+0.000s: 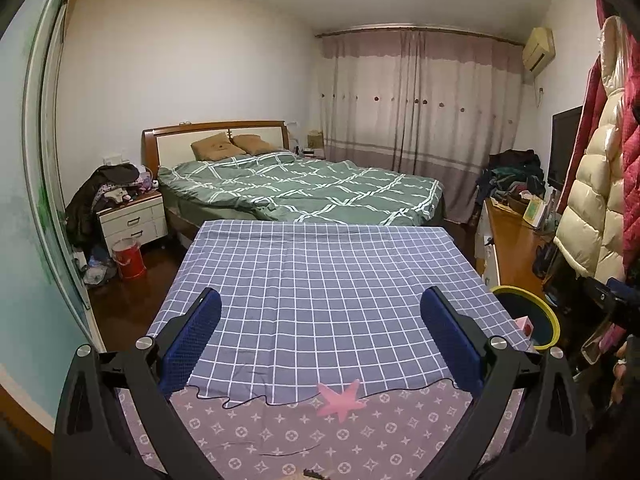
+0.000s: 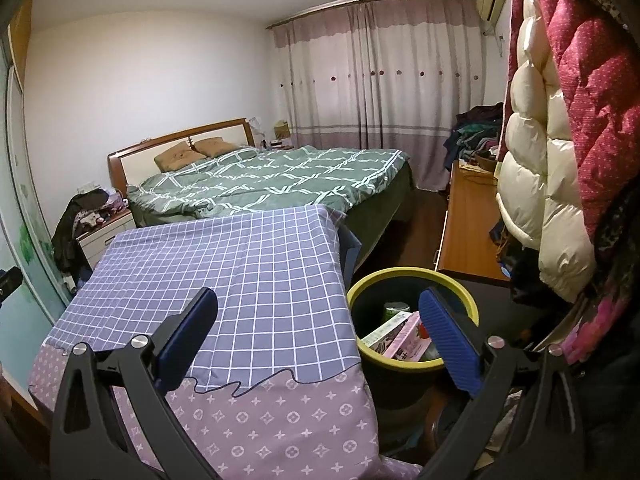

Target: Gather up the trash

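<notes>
A dark trash bin with a yellow-green rim (image 2: 412, 276) stands on the floor right of the cloth-covered table (image 2: 224, 264). Inside it lie a pink carton (image 2: 410, 338), a white-green box (image 2: 386, 330) and a green can (image 2: 394, 308). The bin also shows in the left wrist view (image 1: 524, 292), with a pink carton (image 1: 526, 325) at its edge. My right gripper (image 2: 318, 308) is open and empty, above the table's right edge and the bin. My left gripper (image 1: 320, 308) is open and empty over the table (image 1: 320, 272).
A bed with a green quilt (image 1: 304, 188) stands beyond the table. A nightstand (image 1: 134, 218) and red bucket (image 1: 128, 258) stand at left. A wooden desk (image 2: 466, 224) and hanging puffer coats (image 2: 548, 160) are at right. Curtains (image 1: 416, 100) cover the far wall.
</notes>
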`<move>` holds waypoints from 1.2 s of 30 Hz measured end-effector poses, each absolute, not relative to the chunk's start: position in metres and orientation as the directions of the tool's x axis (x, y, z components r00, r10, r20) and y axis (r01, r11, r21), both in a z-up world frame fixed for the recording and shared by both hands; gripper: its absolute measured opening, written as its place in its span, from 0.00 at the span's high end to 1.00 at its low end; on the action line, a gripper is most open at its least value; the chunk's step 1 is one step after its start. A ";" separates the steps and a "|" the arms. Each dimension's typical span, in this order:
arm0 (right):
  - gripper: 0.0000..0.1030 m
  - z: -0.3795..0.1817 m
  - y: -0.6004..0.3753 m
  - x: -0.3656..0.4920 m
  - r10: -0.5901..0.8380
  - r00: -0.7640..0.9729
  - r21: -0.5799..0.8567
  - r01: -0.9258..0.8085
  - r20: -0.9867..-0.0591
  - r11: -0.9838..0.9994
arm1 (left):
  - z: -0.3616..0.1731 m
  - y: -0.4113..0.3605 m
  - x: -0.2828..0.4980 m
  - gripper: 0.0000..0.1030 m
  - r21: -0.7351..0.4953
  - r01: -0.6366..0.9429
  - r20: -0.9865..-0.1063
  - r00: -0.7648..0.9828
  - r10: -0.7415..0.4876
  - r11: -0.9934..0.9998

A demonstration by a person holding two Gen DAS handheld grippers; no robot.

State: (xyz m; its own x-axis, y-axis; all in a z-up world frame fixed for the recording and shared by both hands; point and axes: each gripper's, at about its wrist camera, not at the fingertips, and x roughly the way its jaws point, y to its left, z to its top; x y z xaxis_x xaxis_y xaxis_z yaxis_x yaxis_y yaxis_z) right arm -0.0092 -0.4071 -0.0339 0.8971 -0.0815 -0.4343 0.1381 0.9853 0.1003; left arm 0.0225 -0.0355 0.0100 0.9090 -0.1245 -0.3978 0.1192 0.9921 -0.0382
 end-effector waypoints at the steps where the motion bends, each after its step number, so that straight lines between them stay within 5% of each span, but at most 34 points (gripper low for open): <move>1: 0.07 -0.034 -0.406 -0.009 -0.080 0.897 0.100 0.136 -0.435 0.986 | 0.011 -0.035 0.023 0.05 -0.038 0.120 -0.399 0.908 -0.125 0.992; 36: 0.07 -0.041 -0.406 0.000 -0.047 0.885 0.114 0.112 -0.463 0.987 | 0.002 -0.039 0.037 0.05 -0.062 0.123 -0.435 0.890 -0.138 0.990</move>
